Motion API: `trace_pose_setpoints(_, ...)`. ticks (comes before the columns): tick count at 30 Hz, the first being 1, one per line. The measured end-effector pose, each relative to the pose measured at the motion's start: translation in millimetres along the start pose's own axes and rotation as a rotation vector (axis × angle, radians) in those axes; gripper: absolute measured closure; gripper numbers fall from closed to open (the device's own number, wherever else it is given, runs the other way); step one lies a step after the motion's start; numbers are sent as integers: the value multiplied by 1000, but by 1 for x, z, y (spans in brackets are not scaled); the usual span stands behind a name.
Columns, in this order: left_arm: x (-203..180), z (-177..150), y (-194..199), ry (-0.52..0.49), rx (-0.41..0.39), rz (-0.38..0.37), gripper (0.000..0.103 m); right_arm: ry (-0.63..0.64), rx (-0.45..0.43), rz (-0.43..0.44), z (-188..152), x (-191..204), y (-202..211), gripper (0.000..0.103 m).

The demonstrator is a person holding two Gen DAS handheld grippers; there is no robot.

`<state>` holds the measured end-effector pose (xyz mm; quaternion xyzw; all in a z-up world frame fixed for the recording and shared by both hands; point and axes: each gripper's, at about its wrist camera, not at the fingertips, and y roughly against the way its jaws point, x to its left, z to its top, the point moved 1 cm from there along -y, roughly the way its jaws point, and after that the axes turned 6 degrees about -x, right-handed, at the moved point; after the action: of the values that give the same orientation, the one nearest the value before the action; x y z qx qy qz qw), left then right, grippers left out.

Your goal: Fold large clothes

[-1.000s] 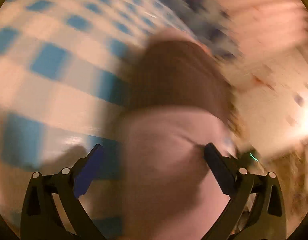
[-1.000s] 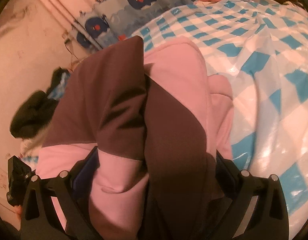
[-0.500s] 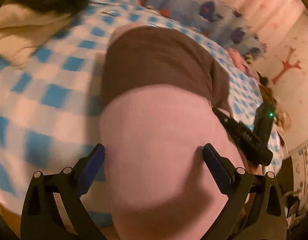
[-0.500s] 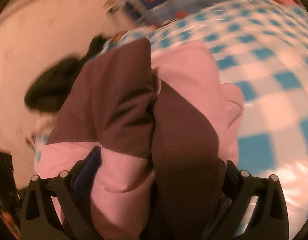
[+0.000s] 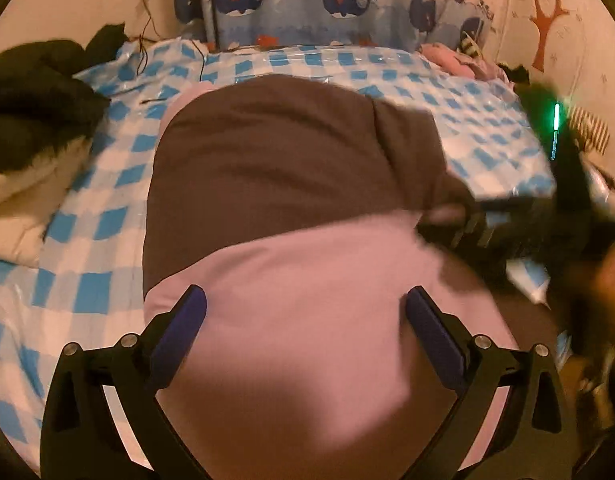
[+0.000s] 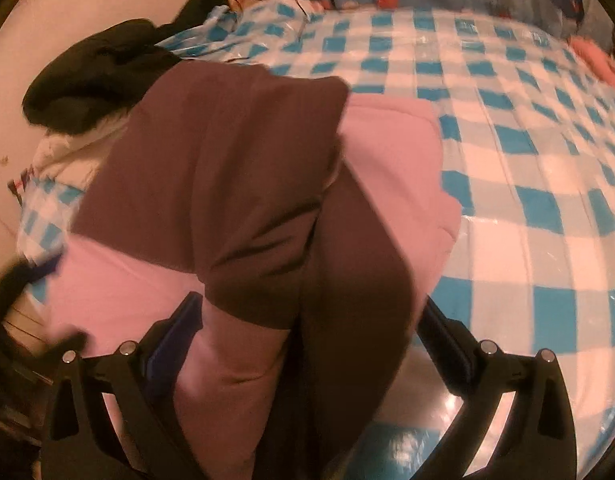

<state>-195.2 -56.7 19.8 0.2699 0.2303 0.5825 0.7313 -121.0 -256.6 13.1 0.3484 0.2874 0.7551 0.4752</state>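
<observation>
A large pink and brown garment (image 5: 291,208) lies folded on the blue-and-white checked cover (image 5: 87,216). My left gripper (image 5: 305,312) is open, its blue-padded fingers (image 5: 179,328) spread wide, with the pink part of the garment between them. In the right wrist view the same garment (image 6: 243,184) lies between the fingers of my right gripper (image 6: 307,316), which is open too; brown cloth covers much of its right finger. The right gripper, blurred and black with a green light, shows at the right of the left wrist view (image 5: 563,200).
A black garment (image 5: 31,96) and a cream one (image 5: 15,208) lie at the left edge of the bed. A whale-print curtain (image 5: 327,4) hangs behind. Pink clothes (image 5: 455,60) lie at the far right corner. A cable (image 5: 147,40) trails from a wall socket.
Both views have swung round, so the whole bed and curtain now show. The garment stays between both pairs of open fingers. The right gripper is blurred with motion in the left view.
</observation>
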Motion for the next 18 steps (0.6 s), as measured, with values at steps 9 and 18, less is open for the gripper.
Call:
trace_pose_setpoints(9, 12, 3, -6, 15, -23, 21, 8, -76, -131, -166, 69, 8, -8, 5)
trace_pose_setpoints(18, 3, 0, -19, -9, -46, 55, 8, -223, -134, -79, 30, -38, -74, 5)
